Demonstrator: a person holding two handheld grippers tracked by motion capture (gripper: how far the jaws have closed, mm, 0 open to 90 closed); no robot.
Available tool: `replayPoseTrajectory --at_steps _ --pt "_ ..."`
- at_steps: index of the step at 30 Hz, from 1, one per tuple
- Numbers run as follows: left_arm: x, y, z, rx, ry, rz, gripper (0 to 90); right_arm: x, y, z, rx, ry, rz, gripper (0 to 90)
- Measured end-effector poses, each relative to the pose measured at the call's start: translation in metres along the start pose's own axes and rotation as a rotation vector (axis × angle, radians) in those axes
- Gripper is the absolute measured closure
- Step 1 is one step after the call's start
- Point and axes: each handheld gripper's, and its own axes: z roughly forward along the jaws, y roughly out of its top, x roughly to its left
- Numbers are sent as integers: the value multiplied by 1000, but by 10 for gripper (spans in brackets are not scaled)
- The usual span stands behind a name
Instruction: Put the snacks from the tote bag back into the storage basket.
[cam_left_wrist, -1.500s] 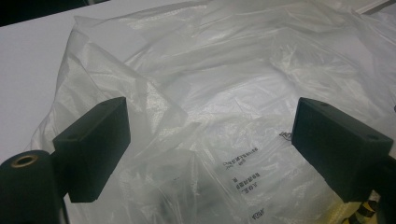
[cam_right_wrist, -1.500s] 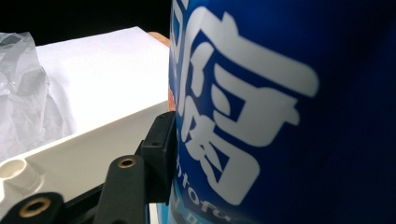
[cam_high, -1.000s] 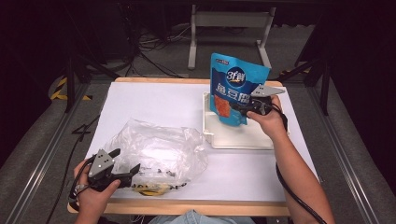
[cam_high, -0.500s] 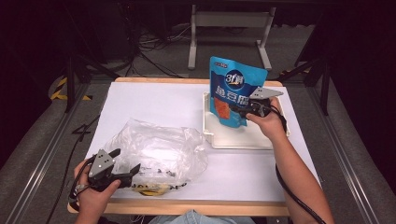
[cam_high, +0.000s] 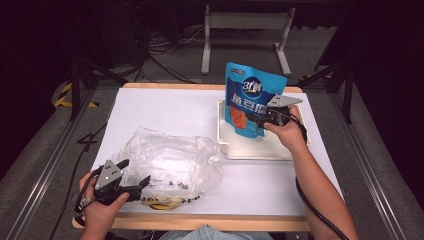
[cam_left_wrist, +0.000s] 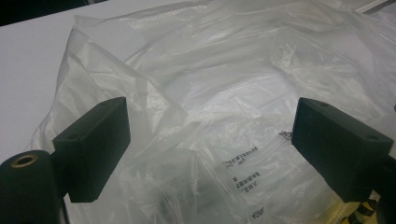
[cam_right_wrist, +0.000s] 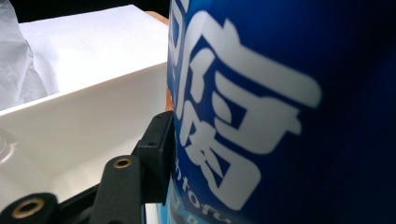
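A blue snack pouch (cam_high: 252, 102) stands upright in the white tray (cam_high: 260, 150) at the table's right. My right gripper (cam_high: 256, 120) holds it from the right side, low down. In the right gripper view one black pad (cam_right_wrist: 156, 149) lies against the pouch (cam_right_wrist: 280, 116), which is between the jaws; they have just been opening slightly. At the front left, my left gripper (cam_high: 134, 171) stands open at the edge of a crumpled clear plastic bag (cam_high: 170, 160). Its jaws (cam_left_wrist: 210, 140) are wide apart above the bag (cam_left_wrist: 233, 70), with nothing pinched.
The white table top (cam_high: 165, 110) stretches behind the bag. A yellow and black item (cam_high: 160, 202) lies under the bag near the front wooden edge. A metal stand (cam_high: 245, 40) and cables are on the floor beyond the table.
The pouch and my right gripper have sunk a little toward the tray. The left gripper and the plastic bag have not moved.
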Motion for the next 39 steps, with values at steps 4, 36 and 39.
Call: replayPoseTrajectory --at_steps 4,36,39 --pt "0 0 0 0 -1 -2 127 -1 -2 -1 2 0 6 465" --pt "-1 2 5 9 -17 9 125 12 17 -37 25 -90 28 65" --pt "-1 2 6 10 -16 8 125 15 18 -49 31 -92 43 62"
